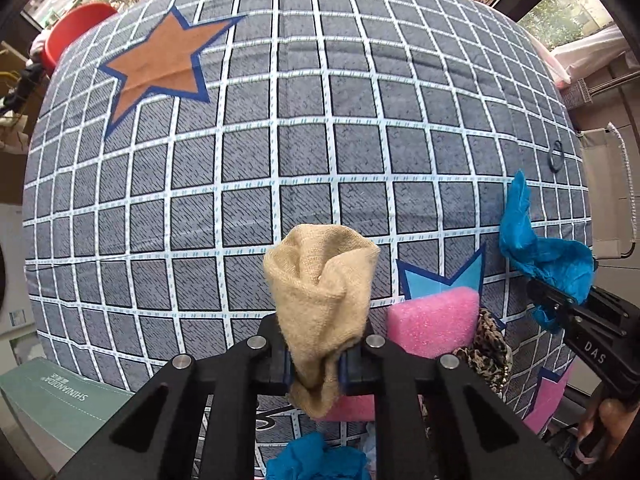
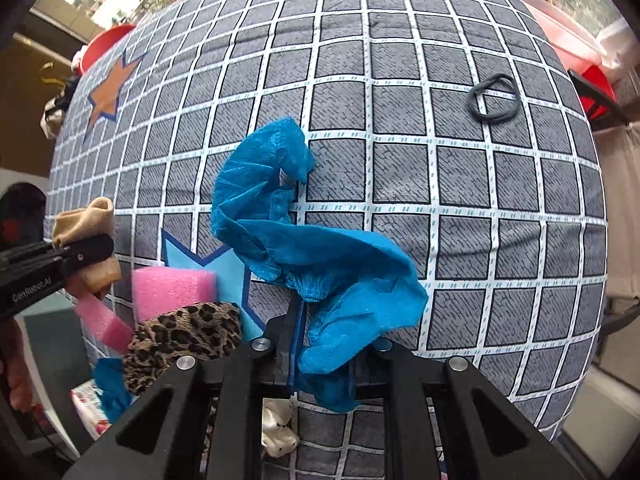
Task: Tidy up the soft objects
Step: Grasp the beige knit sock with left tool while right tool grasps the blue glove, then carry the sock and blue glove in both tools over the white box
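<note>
Daylight is coming through windows [image 1: 560, 12] running along the far side, with greenery showing outside. A grid-patterned grey cloth [image 1: 304, 120] is covering the surface. A red tub [image 1: 76, 32] is sitting at far left.

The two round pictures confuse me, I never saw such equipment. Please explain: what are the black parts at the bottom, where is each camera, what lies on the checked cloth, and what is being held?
There is no robot here. A person holds a two-finger gripper in each hand, and a wide-angle camera on each one looks forward along its fingers, which bends the picture round. The black parts at the bottom are those fingers.

One picture comes from the left gripper. It is shut on a beige sock. The other comes from the right gripper, shut on a crumpled blue cover.

Each camera also sees the other gripper at its edge.

The surface is a grey checked cloth with printed stars. On it lie a pink sponge, a leopard-print fabric piece, a dark hair tie and more blue material.
</note>
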